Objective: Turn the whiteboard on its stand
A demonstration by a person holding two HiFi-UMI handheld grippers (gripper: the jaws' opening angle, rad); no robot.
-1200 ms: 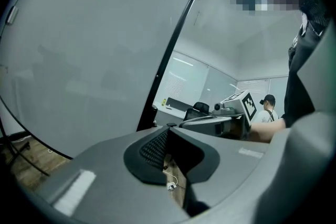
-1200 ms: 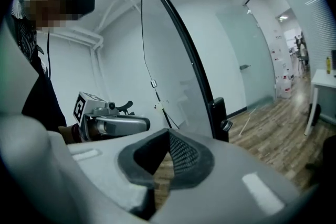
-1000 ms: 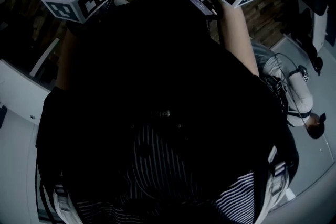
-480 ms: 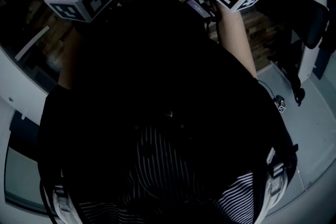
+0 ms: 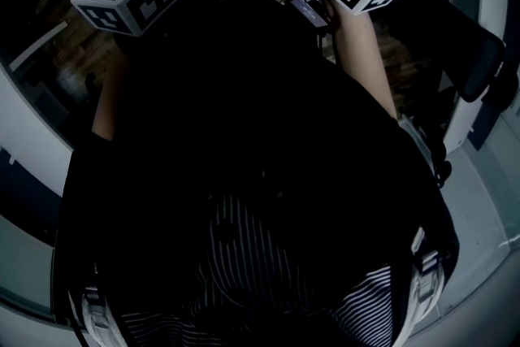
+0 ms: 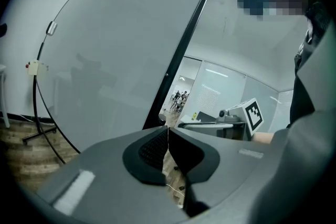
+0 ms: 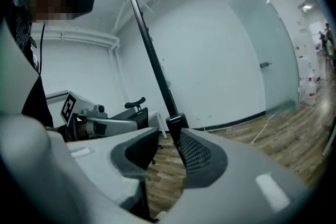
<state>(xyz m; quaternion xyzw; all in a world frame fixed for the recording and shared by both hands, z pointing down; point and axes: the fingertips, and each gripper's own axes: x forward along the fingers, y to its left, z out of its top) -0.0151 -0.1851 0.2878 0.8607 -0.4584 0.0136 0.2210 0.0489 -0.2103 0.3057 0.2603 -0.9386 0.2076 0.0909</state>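
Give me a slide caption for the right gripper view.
Right tongs opening, the whiteboard's dark edge between them, above a wood floor.

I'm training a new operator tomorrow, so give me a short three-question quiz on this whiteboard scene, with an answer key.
1. True or false: the left gripper has its fingers standing wide apart.
2. In the right gripper view, the whiteboard appears: A) edge-on, B) face-on, C) lying flat on the floor.
3. Which gripper has a clear gap between its fingers, and is anything gripped there?

Key
1. False. The fingers are shut together.
2. A.
3. The right gripper. Its fingers are opening, nothing is pressed between them, and only the wood floor shows through the gap.
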